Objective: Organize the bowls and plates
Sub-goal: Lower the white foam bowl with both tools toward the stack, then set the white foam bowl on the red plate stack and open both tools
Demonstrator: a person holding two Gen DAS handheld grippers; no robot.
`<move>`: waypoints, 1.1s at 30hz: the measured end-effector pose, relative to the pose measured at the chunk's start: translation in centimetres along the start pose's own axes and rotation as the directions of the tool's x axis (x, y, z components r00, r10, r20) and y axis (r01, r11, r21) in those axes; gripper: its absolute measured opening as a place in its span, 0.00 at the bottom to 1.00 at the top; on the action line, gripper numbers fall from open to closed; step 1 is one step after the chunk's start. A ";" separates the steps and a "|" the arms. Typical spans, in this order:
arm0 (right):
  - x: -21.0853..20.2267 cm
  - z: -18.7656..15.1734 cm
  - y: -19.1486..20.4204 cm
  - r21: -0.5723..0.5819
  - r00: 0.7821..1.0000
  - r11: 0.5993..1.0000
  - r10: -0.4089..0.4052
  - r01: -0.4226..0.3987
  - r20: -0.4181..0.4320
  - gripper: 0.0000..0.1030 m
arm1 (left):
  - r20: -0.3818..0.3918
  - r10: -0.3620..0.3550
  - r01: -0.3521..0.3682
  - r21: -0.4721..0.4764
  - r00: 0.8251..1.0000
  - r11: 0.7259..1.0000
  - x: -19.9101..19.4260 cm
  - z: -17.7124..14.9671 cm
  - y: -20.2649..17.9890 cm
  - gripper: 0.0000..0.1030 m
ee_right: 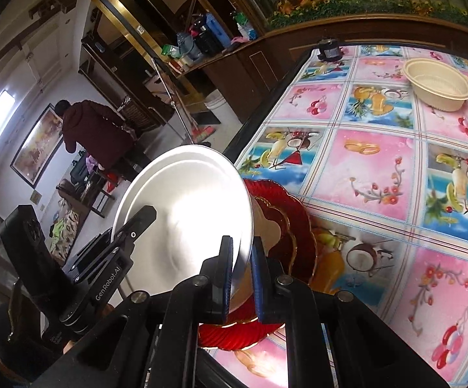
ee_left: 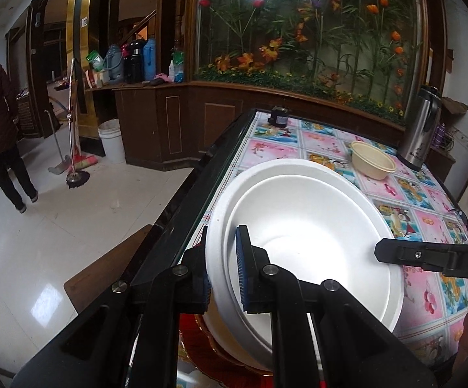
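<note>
Left gripper [ee_left: 224, 268] and right gripper [ee_right: 242, 271]: jaws clenched on opposite rims of the white bowls [ee_left: 305, 236]. Uneven lowering onto the red plate [ee_right: 298, 236], lower centre, risks slippage.

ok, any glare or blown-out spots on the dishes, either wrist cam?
Left wrist: the white bowl is blown out in its well, detail lost; a lamp flares at the top edge. Right wrist: a bright patch washes out the middle of the metal plate, and the window at far left clips. Both bend straight lines at the edges.
</note>
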State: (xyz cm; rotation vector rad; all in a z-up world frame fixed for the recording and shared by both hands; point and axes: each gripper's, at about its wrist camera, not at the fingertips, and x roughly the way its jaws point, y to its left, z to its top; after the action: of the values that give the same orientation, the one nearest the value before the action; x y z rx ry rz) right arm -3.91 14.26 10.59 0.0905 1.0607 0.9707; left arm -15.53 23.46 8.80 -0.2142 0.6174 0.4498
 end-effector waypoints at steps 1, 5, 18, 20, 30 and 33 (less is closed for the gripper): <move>0.3 0.0 0.1 0.000 1.000 1.000 -0.004 0.004 -0.007 0.10 | -0.003 0.000 0.000 -0.001 1.000 1.000 0.3 -0.1 0.1 0.11; 1.0 -0.2 0.1 -0.002 1.000 1.000 -0.019 0.019 -0.018 0.10 | -0.015 -0.003 0.003 -0.003 1.000 1.000 0.5 -0.5 0.0 0.11; 0.7 -0.4 1.0 -0.024 0.999 0.999 -0.045 0.045 0.002 0.14 | 0.004 0.020 -0.020 -0.011 1.000 1.000 0.0 -0.4 0.7 0.11; 0.7 -0.3 0.9 -0.021 0.999 0.999 -0.035 0.035 0.000 0.14 | 0.006 0.018 -0.018 -0.011 1.000 1.000 -0.1 -0.4 0.8 0.11; -0.8 -0.4 0.7 -0.017 0.999 1.000 -0.019 0.020 0.026 0.14 | 0.042 0.032 -0.032 -0.006 0.999 0.999 -1.1 0.1 0.6 0.53; -1.4 -0.4 0.4 -0.009 0.999 1.000 -0.015 0.015 0.037 0.14 | 0.049 0.033 -0.033 -0.011 0.998 0.999 -1.4 0.3 0.7 0.53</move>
State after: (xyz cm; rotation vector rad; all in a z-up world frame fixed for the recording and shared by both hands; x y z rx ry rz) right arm -4.61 13.36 11.51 0.0920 1.0218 0.9574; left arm -16.75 23.65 9.84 -0.2024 0.5709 0.4890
